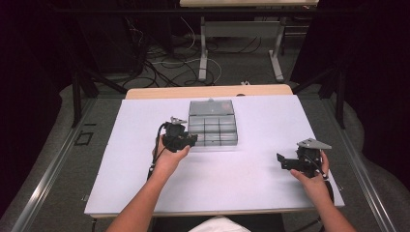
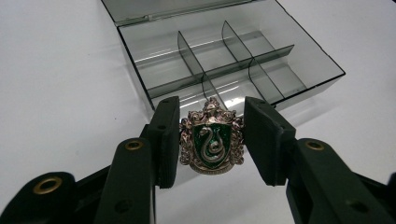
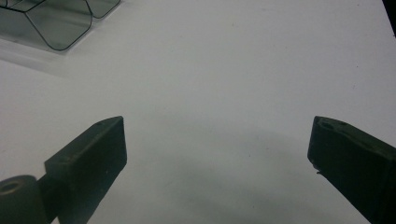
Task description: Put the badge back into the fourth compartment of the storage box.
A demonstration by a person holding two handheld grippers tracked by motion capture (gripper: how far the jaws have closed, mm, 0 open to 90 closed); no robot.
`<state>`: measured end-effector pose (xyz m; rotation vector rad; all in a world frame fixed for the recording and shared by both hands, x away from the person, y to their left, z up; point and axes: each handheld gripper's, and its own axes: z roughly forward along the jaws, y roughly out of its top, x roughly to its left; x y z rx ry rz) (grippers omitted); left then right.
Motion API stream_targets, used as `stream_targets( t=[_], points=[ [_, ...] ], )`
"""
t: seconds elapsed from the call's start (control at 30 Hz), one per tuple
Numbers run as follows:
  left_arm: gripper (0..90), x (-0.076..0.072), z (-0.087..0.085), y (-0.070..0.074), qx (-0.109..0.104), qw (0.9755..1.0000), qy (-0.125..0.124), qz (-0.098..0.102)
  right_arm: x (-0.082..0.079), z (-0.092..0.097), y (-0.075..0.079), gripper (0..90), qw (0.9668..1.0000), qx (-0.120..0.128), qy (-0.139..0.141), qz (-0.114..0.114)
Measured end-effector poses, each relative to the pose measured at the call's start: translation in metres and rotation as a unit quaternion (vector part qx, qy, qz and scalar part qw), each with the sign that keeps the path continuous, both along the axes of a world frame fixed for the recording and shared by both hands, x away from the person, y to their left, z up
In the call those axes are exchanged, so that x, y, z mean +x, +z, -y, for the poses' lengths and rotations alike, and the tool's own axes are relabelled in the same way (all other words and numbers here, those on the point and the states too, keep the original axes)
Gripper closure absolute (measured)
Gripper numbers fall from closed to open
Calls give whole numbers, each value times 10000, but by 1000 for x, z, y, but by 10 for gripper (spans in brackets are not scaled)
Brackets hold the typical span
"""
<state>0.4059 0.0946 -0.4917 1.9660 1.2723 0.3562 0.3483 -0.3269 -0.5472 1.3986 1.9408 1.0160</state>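
Between the jaws of the left gripper [image 2: 212,140] sat a lil crest badge [image 2: 212,141], green shield w/ a silver snake on it and a coppery scrolled border, standing upright and face-on to the left gripper view cam. Both black pads were pressed against its sides, so it was clamped tight and held up off the table, just in front of the near edge of the box.

That box was a smoky clear plastic organizer [image 2: 233,56], lid [image 2: 154,7] flipped open at the far side, thin dividers splitting it into compartments, approx 3 across and 2 deep. Every compartment I could see looked empty. From the high view the organizer [image 1: 212,126] sat mid-table, a bit toward the far side, w/ the left gripper [image 1: 191,140] right at its near-left corner, touching or almost, couldn't tell which.

Right gripper [image 1: 283,162] was well apart, over by the table's right side, person's hand wrapped around it. Its jaws were spread wide w/ nothing between em, just bare white table [image 3: 224,70] under them, and a rounded corner of the organizer [image 3: 56,23] poked in at top left of the right gripper view.

Table [image 1: 145,183] was plain white, dark floor w/ cables [image 1: 164,67] behind it.
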Motion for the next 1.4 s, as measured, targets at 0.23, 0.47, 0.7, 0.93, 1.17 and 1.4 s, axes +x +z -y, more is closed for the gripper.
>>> stream_targets(
  t=[0.23, 0.47, 0.7, 0.93, 1.17, 1.4],
  points=[
    [576, 7, 5, 3, -65, 10000, 28, 5, 0, 0, 0, 43, 10000, -30, 6, -4],
    [576, 12, 10, 3, -83, 9999, 61, -8, 0, 0, 0, 42, 10000, -13, 20, 1],
    [577, 17, 14, 2, -87, 9999, 84, -51, 0, -1, 1, 42, 10000, -29, 34, 10],
    [577, 22, 15, 0, -96, 9998, 120, -110, 0, -2, 1, 42, 10000, -35, 48, 13],
    [576, 27, 14, -3, -146, 9995, 188, -197, -1, -1, 1, 43, 10000, -30, 28, 14],
    [576, 31, 13, -5, -164, 9993, 245, -238, -1, -1, 1, 44, 10000, -39, 37, 3]
  ],
)
